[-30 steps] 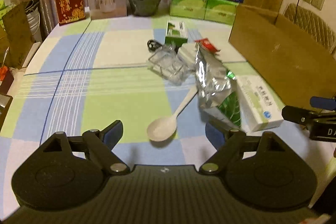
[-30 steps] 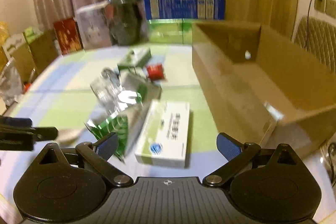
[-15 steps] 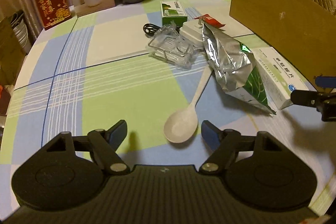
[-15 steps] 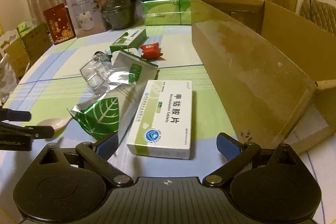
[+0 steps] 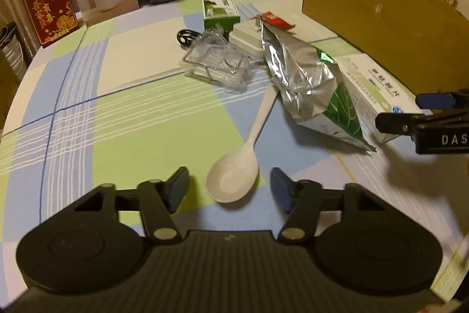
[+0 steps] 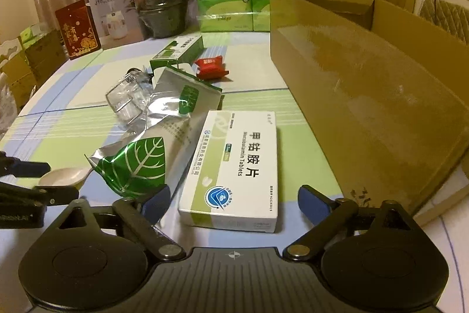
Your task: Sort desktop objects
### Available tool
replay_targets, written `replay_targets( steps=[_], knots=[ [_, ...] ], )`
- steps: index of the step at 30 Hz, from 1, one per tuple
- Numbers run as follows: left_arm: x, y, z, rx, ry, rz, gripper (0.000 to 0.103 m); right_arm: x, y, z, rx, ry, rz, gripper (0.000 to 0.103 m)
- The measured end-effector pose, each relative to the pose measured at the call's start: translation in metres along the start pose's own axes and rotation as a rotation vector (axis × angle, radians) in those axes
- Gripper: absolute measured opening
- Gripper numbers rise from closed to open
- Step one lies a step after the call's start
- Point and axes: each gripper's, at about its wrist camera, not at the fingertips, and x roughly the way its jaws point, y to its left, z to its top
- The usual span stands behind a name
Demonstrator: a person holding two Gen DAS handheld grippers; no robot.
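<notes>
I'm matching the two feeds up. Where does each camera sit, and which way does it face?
Left wrist: rides the left gripper, looking down across the table at the white spoon between its open fingers; the right gripper shows at the right edge.
Right wrist: rides the right gripper, facing the tablet box.
Shared: spoon, foil bag, tablet box, cardboard box.

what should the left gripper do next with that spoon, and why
Probably keep closing. The left gripper has just been narrowing, and the white spoon has its bowl between the pads with gaps on both sides, lying flat on the tablecloth, so it isn't gripped.
</notes>
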Motion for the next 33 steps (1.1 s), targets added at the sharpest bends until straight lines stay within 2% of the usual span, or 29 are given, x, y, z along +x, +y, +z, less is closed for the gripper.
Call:
replay_targets(
  steps=[5,8,9,11,17,24,25,27,29,31,33],
  knots=[
    [0.001,-0.005,0.001,0.011,-0.008,-0.010,0.037,0.004,-0.001,0.002,0.015,0.015,0.000,0.070],
    [0.000,-0.006,0.002,0.008,-0.006,-0.013,0.022,0.002,-0.001,0.001,0.012,0.019,-0.003,0.069],
    [-0.001,-0.008,0.002,0.005,-0.002,-0.012,0.021,0.002,-0.001,0.001,0.010,0.022,-0.003,0.069],
    [-0.003,-0.011,0.001,-0.008,0.009,-0.020,0.008,-0.001,-0.001,0.000,0.011,0.030,-0.005,0.068],
    [-0.023,-0.025,-0.016,-0.101,0.033,-0.041,0.009,-0.027,0.000,-0.014,-0.004,0.055,-0.001,0.068],
    [-0.056,-0.041,-0.047,-0.251,0.024,-0.118,0.009,-0.062,0.000,-0.039,-0.002,0.068,0.013,0.069],
    [-0.060,-0.045,-0.051,-0.248,0.018,-0.108,0.011,-0.062,0.001,-0.040,-0.007,0.069,0.011,0.069],
    [-0.068,-0.055,-0.055,-0.186,-0.007,-0.060,0.022,-0.061,0.002,-0.042,-0.007,0.072,0.010,0.069],
    [-0.074,-0.065,-0.056,-0.098,-0.048,-0.010,0.038,-0.062,0.002,-0.042,-0.004,0.061,0.011,0.071],
    [-0.076,-0.070,-0.056,-0.028,-0.069,0.009,0.048,-0.062,0.004,-0.042,-0.009,0.053,0.007,0.076],
    [-0.075,-0.073,-0.056,0.011,-0.070,-0.004,0.048,-0.062,0.004,-0.043,-0.015,0.046,0.009,0.078]
  ],
)
